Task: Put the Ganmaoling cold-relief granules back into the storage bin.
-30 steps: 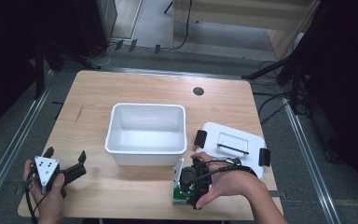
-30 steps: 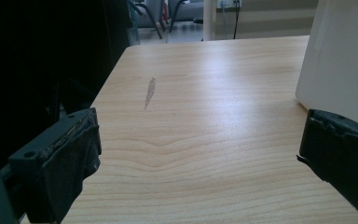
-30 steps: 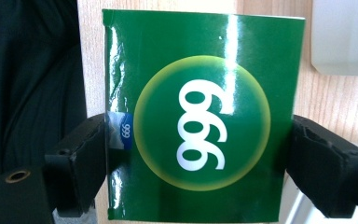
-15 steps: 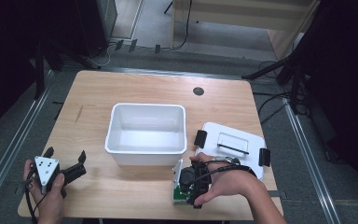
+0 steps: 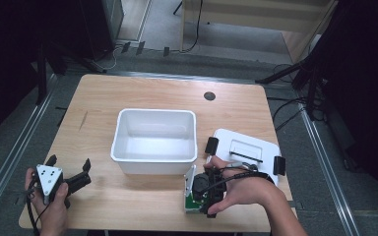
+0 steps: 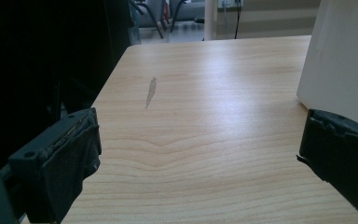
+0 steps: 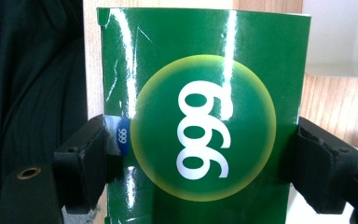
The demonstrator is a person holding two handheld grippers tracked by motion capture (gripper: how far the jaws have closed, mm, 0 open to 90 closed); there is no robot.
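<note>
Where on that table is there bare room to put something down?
Bare wood lies left of the white bin, and behind it up to the dark round hole. It is crowded front right: green box, right gripper, white lid.

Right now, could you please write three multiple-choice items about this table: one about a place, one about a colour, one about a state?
1. Where does the white lid lie?
A. Inside the bin
B. On the table, right of the white bin
C. Under the left gripper

2. What colour is the box between the right gripper's jaws?
A. Red
B. Blue
C. Green

3. How do the jaws of the left gripper stand?
A. Open with only bare table between them
B. Shut on the lid
C. Shut on the box

Answers:
1 B, the high view shows the lid flat on the wood beside the bin's right wall.
2 C, the right gripper view shows a glossy green face with white figures.
3 A, the left gripper view shows both pads wide apart over wood.
</note>
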